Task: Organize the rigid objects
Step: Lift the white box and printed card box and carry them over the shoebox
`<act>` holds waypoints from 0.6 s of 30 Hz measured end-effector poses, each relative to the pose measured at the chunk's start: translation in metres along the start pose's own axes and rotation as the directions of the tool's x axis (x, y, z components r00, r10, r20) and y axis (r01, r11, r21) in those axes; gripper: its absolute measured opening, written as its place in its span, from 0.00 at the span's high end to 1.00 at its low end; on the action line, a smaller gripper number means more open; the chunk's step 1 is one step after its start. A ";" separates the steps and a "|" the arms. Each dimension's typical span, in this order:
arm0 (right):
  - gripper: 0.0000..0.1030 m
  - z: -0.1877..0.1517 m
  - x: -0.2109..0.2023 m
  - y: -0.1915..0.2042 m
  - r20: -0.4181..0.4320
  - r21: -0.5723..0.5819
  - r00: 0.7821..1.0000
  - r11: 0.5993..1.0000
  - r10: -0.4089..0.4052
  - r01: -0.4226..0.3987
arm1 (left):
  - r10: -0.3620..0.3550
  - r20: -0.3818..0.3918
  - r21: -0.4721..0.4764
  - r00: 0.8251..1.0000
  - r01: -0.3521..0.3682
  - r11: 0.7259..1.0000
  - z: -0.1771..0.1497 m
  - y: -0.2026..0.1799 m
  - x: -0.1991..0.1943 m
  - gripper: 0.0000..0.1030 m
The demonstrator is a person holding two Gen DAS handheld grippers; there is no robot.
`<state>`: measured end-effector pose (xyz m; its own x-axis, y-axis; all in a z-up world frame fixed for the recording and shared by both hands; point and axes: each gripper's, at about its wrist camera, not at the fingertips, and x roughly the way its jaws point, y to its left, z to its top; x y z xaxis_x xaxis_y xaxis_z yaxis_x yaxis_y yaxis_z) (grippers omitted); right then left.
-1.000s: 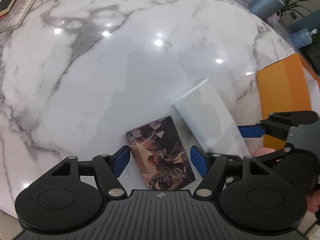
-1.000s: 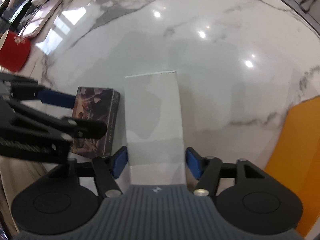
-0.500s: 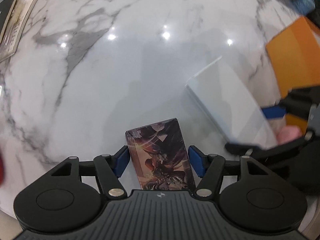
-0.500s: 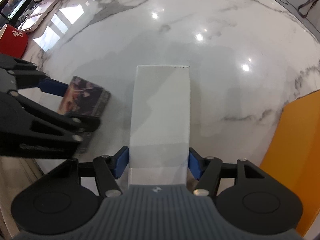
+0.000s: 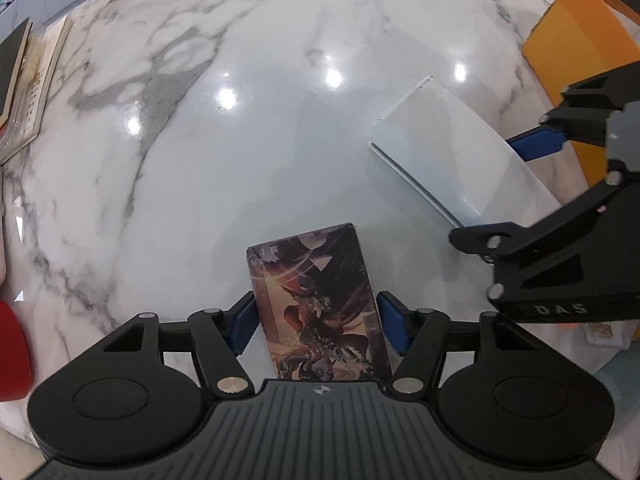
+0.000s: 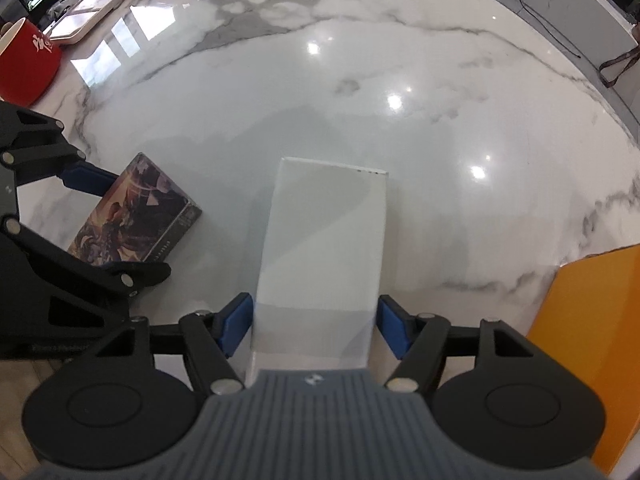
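My left gripper (image 5: 316, 326) is shut on a dark illustrated box (image 5: 318, 308), pads on both long sides; it also shows in the right wrist view (image 6: 132, 212). My right gripper (image 6: 316, 328) is shut on a long white box (image 6: 324, 248), held flat just over the marble table (image 6: 360, 60). In the left wrist view the white box (image 5: 448, 156) lies to the right, with the right gripper (image 5: 516, 184) around its far end. In the right wrist view the left gripper (image 6: 108, 220) sits at the left around the illustrated box.
An orange box (image 6: 596, 340) stands at the right, seen also in the left wrist view (image 5: 580, 44). A red container (image 6: 26, 64) and several books and trays (image 6: 100, 4) sit at the far left; books (image 5: 28, 84) line the left edge.
Both boxes have separated: the illustrated box has swung left and away from the white box, which has moved right. Both grippers stay closed on their boxes.
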<state>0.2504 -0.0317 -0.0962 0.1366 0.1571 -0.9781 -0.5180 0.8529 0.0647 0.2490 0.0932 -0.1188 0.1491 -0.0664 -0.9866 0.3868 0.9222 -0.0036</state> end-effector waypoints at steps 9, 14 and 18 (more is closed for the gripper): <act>0.40 -0.001 0.000 0.003 0.015 0.002 1.000 1.000 -0.016 0.016 | -0.003 0.028 -0.005 1.000 0.003 1.000 -0.009 0.005 -0.007 0.31; 0.41 -0.003 -0.001 0.004 0.025 0.011 1.000 1.000 -0.017 0.017 | -0.002 0.033 -0.013 0.999 0.003 1.000 -0.009 0.006 -0.007 0.31; 0.41 -0.004 -0.005 0.006 0.042 0.018 0.999 1.000 -0.017 0.017 | -0.001 0.060 -0.010 0.998 0.001 1.000 -0.011 0.005 -0.013 0.32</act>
<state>0.2435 -0.0296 -0.0919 0.1811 0.1631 -0.9698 -0.5004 0.8642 0.0519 0.2387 0.1031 -0.1075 0.2031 -0.0898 -0.9750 0.3781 0.9258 -0.0065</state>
